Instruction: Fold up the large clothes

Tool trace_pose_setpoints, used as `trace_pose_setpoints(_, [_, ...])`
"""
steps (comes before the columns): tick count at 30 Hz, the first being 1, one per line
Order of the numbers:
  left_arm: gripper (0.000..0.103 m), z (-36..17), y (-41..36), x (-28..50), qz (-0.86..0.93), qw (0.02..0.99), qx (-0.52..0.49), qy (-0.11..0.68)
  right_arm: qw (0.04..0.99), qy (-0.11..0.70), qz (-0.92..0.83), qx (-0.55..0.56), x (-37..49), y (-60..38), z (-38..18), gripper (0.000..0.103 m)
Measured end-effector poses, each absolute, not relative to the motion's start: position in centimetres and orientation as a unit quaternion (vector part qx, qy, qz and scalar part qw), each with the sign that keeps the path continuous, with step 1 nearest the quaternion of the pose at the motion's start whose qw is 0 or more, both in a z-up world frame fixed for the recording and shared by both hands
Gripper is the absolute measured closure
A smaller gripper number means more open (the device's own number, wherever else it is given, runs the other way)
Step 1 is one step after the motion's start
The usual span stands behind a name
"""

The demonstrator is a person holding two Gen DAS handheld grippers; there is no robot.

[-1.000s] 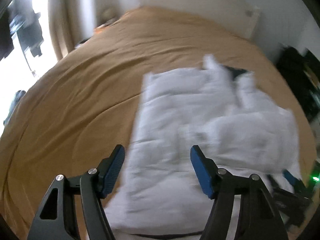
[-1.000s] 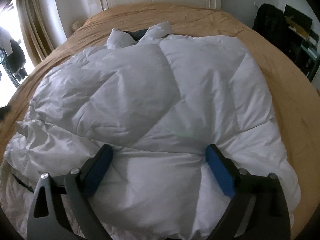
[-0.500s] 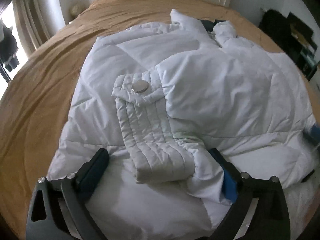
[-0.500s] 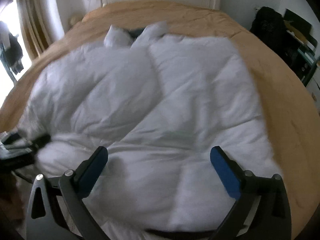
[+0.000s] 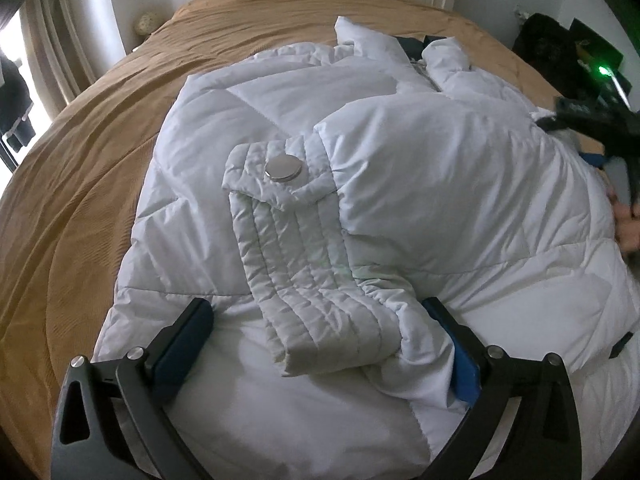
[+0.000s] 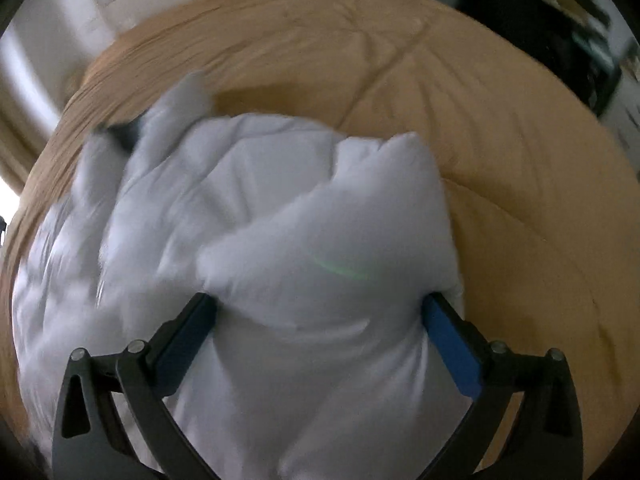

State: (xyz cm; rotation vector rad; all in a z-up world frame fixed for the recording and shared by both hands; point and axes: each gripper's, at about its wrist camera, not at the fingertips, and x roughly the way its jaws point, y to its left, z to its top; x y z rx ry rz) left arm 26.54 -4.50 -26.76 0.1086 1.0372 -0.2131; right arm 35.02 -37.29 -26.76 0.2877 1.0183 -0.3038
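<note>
Right, left wrist view first:
jacket: white puffer jacket (image 5: pixel 420 168) spread over the middle of the bed (image 5: pixel 100 152), collar toward the headboard end, hem at the near edge
cuff: quilted sleeve cuff (image 5: pixel 304 280) folded across the jacket front, round metal snap (image 5: pixel 283 168) on its tab
left claw: left claw (image 5: pixel 324 344) spread wide, jaws have just been opening; the cuff end lies between the blue pads (image 5: pixel 464 364), left pad apart from the fabric, right pad against a fabric fold, no pinch
right claw from here: dark and blurred at the right edge of the bed, a hand (image 5: pixel 626 224) behind it, touching the jacket's side
bedspread: tan, wrinkled, bare on the left side
Right wrist view, motion-blurred:
jacket: bunched white bulk (image 6: pixel 280 240) toward the left side of the bed (image 6: pixel 500 160)
right claw: right claw (image 6: pixel 320 320) jaws spread as wide as they go, have just been opening; a puffy fold of the jacket fills the gap and both pads (image 6: pixel 452 344) touch it; cannot tell whether it is squeezed
background: dark items (image 6: pixel 560 20) past the far right corner
</note>
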Motion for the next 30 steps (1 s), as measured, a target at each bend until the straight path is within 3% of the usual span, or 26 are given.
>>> trace_pose_setpoints(6, [0.0, -27.0, -4.3, 26.8, -0.11, 0.86, 0.051, 0.496, 0.837, 0.501, -0.189, 0.109, 38.0, -37.7, -26.0, 0.0])
trace_pose_setpoints(13, [0.0, -27.1, -4.6, 26.8, -0.105, 0.863, 0.054, 0.491, 0.876, 0.453, -0.126, 0.108, 29.3, -33.2, -20.9, 0.001])
trace_pose_setpoints(20, [0.0, -26.8, -4.6, 26.8, -0.102, 0.862, 0.054, 0.494, 0.864, 0.489, -0.113, 0.046, 20.2, -29.8, -25.5, 0.001])
trace_pose_setpoints(24, [0.006, -24.5, -4.4, 26.6, -0.081, 0.863, 0.036, 0.497, 0.877, 0.468, -0.101, 0.047, 19.2, -30.0, -27.3, 0.0])
trace_pose_setpoints(30, [0.005, -20.2, -7.4, 28.5, -0.086, 0.889, 0.036, 0.447, 0.876, 0.469, -0.1, 0.049, 19.9, -29.9, -27.6, 0.0])
